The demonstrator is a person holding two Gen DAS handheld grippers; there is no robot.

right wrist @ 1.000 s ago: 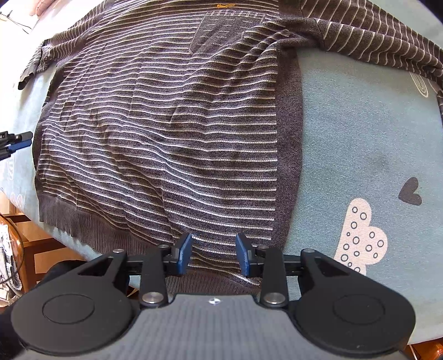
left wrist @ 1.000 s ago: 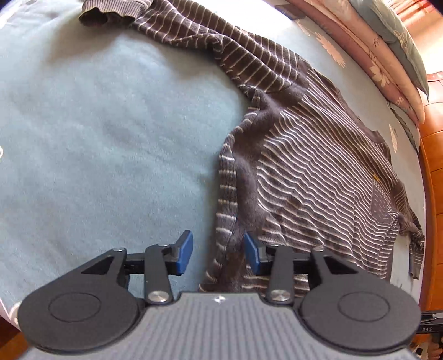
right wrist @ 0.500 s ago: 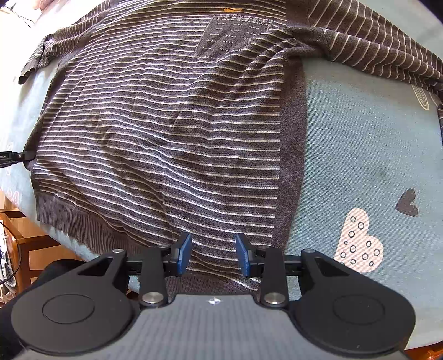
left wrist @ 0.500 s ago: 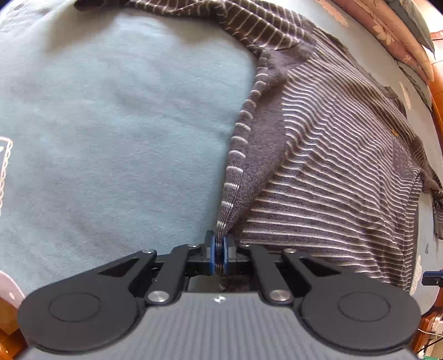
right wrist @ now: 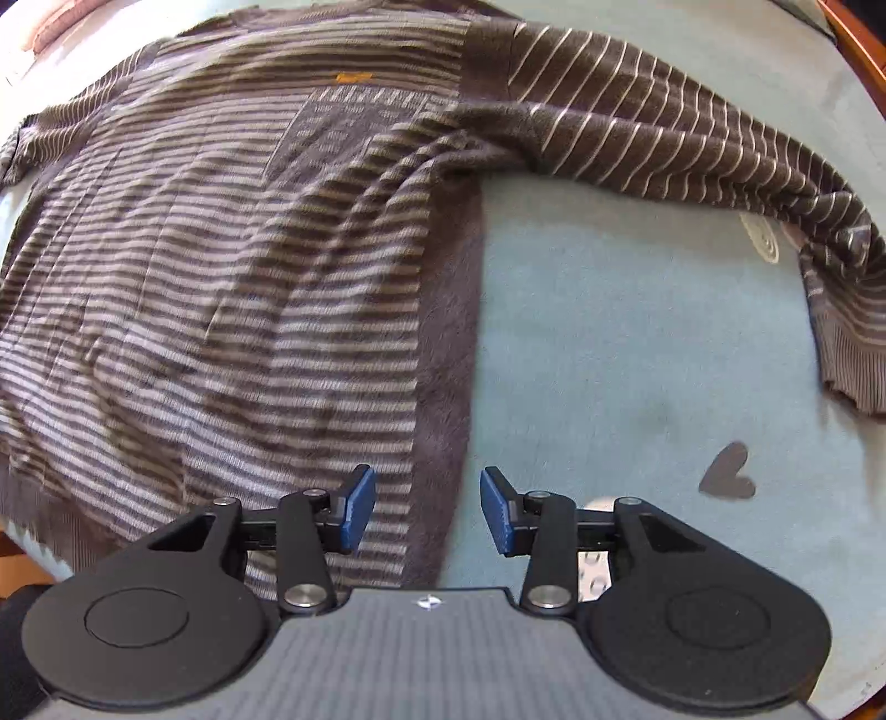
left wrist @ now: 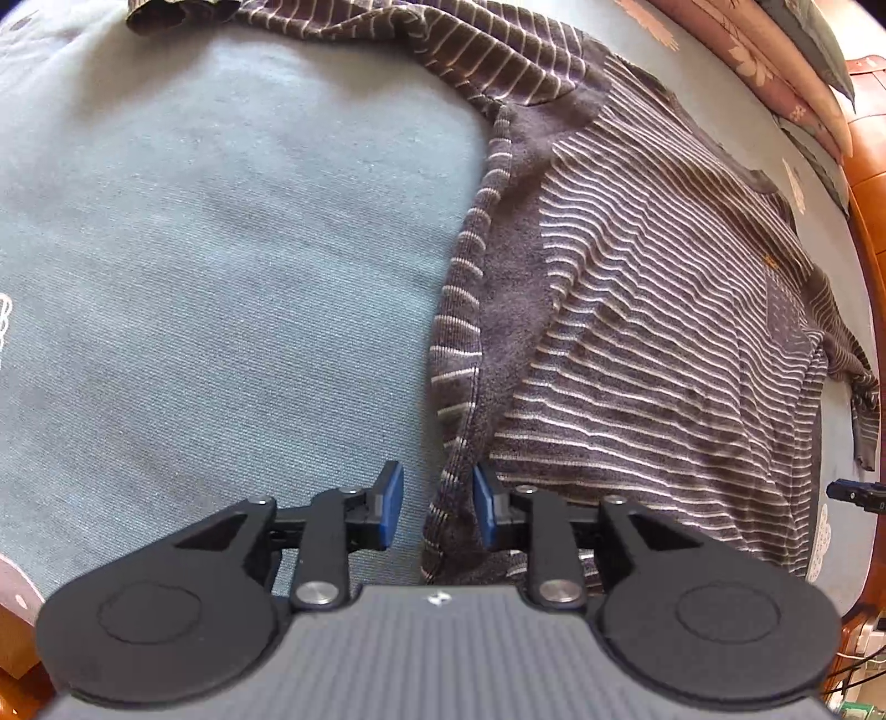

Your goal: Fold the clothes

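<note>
Left wrist view: the left hand-held gripper (left wrist: 437, 509) points steeply down at a bed (left wrist: 210, 266) covered in a blue-grey sheet. Its blue pads (left wrist: 392, 507) stand narrowly apart and are opening; the ribbed side edge of a dark striped sweater (left wrist: 637, 354) runs up between them, close by the right pad, and neither pad presses on it. The sweater lies spread flat over the right half of the bed, one sleeve (left wrist: 398, 39) stretched away across the top to the left. Floral pillows (left wrist: 775, 61) and a wooden bed frame (left wrist: 869, 183) line the far right edge. A small black-and-blue tip shows at the right, beyond the sweater's hem. Right wrist view: the right hand-held gripper (right wrist: 427, 512) also points down, its pads (right wrist: 357, 507) moderately apart and opening, with nothing gripped. The sweater's (right wrist: 221, 310) plain dark side panel passes beneath the gap, the striped body fills the left, and a sleeve (right wrist: 692, 149) drapes across the top to the right. The right pad hangs over bare sheet (right wrist: 637, 343), near a dark heart print (right wrist: 728, 473).
</note>
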